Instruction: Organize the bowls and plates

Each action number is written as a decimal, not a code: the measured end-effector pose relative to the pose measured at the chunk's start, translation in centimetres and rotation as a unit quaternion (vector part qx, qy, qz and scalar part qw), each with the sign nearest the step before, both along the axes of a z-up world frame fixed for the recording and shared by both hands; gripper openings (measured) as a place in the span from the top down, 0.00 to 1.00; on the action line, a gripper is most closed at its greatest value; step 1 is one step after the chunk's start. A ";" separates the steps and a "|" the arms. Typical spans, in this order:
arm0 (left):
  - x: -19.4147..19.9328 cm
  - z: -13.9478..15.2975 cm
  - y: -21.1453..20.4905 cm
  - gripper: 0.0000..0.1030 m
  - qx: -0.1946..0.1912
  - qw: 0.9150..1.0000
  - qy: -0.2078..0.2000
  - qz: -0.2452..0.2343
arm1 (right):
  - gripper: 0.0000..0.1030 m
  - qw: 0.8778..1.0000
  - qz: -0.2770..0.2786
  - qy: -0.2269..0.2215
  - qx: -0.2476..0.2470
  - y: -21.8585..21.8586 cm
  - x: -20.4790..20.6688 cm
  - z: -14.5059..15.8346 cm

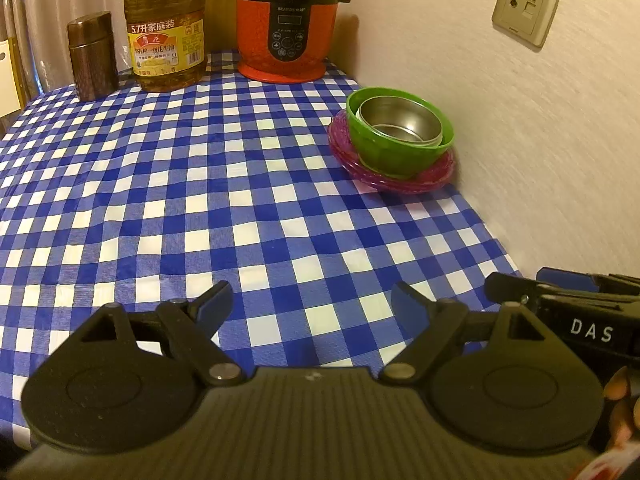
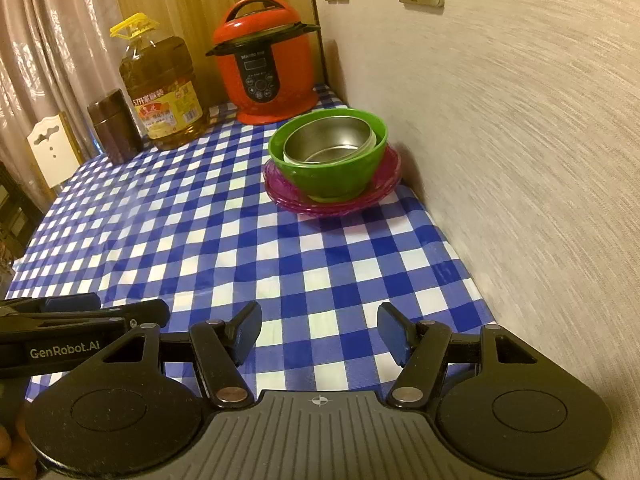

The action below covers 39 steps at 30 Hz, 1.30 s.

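Left wrist: left gripper (image 1: 312, 304) wide apart, empty; right gripper (image 2: 319, 330) likewise.

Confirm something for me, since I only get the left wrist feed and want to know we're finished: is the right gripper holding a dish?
Observer: No. The right gripper is open and empty above the checked tablecloth.
Operator: My frame crops the oil bottle's top. Is it capped?
Observer: Yes, the oil bottle has a yellow cap with a carry handle.
Operator: And the top of the cooker?
Observer: The red cooker has a dark arched handle on its lid.
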<state>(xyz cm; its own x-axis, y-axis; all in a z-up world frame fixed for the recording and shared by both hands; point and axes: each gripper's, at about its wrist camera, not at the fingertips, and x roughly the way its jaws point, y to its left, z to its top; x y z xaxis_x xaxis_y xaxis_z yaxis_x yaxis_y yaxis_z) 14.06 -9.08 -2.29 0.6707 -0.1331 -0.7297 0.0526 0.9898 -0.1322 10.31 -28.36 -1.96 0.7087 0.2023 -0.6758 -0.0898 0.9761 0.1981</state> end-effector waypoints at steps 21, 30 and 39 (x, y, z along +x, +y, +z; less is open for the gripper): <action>0.0 -0.1 0.0 0.18 0.001 1.000 -0.001 -0.002 | 0.38 1.000 -0.001 -0.001 0.000 0.0 0.1 0.1; 0.0 -0.1 0.0 0.18 0.000 1.000 -0.002 -0.002 | 0.38 1.000 -0.003 -0.001 0.001 -0.1 0.1 0.2; 0.1 -0.1 -0.1 0.18 0.000 1.000 -0.002 -0.003 | 0.38 1.000 -0.004 -0.001 0.001 -0.1 0.2 0.2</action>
<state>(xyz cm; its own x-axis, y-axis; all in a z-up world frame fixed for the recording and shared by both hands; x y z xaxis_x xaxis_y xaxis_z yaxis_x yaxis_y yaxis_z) 14.12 -9.16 -2.38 0.6733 -0.1365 -0.7267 0.0589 0.9896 -0.1313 10.49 -28.50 -1.78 0.7118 0.1976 -0.6740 -0.0824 0.9765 0.1992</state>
